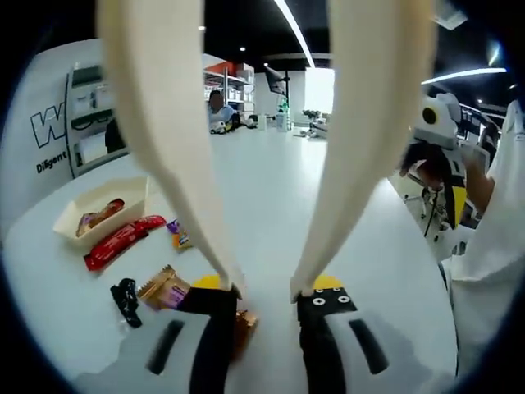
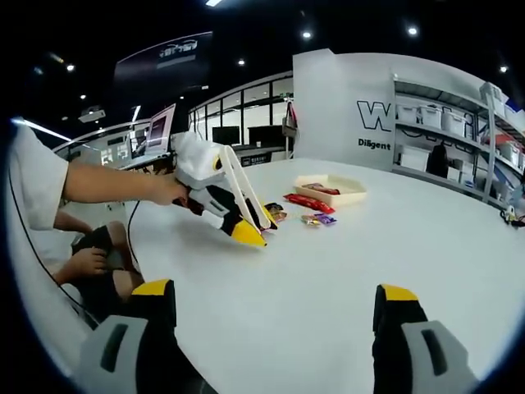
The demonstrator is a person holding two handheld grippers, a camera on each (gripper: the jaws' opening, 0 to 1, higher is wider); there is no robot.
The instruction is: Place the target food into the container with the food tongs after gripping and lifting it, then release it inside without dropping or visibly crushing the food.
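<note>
A white wall panel (image 2: 369,107) beyond the far edge of the worktop (image 2: 344,271) carries dark lettering: in the right gripper view a large "W" (image 2: 371,116) stands just beside the shelving, which cuts off the rest of the word, and under it smaller letters read "Diligent" (image 2: 374,144). In the left gripper view the same panel (image 1: 45,139) shows the outlined "W" (image 1: 47,125) and "Diligent" (image 1: 51,162) below it. Print on the snack wrappers (image 1: 123,238) lying on the worktop is too small and blurred to read
</note>
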